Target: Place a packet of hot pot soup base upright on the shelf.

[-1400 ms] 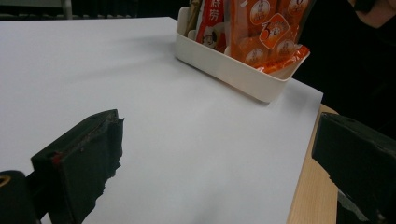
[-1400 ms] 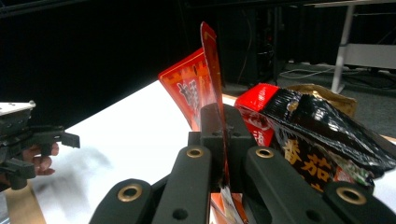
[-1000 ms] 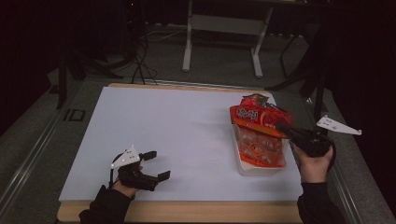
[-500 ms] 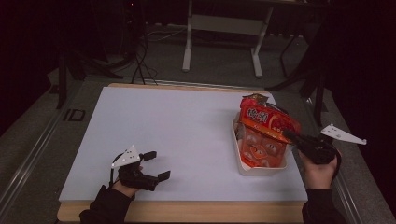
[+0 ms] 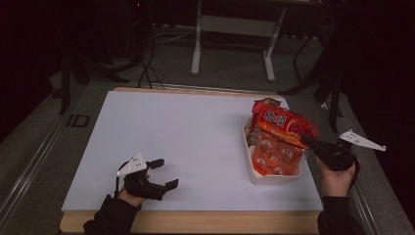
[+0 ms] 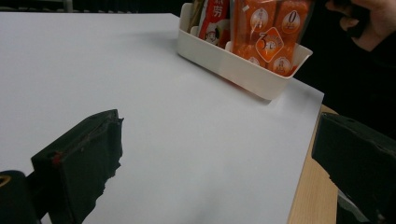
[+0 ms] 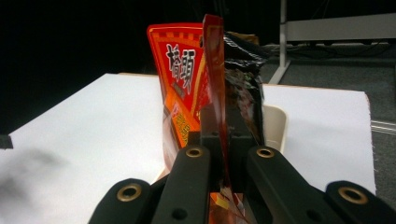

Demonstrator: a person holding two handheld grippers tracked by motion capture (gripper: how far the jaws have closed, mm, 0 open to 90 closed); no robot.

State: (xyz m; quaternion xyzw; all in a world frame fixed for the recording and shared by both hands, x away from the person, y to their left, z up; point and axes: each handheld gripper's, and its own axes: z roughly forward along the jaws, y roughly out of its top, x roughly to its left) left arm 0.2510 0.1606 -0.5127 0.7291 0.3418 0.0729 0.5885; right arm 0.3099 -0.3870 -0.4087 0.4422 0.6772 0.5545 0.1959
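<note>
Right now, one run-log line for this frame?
right gripper: shut on snack bag edge | snack bag: over white bin, lower end inside | left gripper: open, holds nothing, resting on white table

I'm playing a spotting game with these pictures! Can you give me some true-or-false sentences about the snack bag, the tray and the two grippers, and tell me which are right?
1. The right gripper is shut on the red snack bag. True.
2. The left gripper holds a snack bag too. False: its jaws are open with nothing between them, above the white sheet.
3. The white tray sits on the person's right side of the table. True.
4. The white tray has nothing in it. False: an orange multipack of snacks lies in it.
5. The red snack bag lies flat on the white sheet. False: the right gripper holds it by an edge over the tray.
</note>
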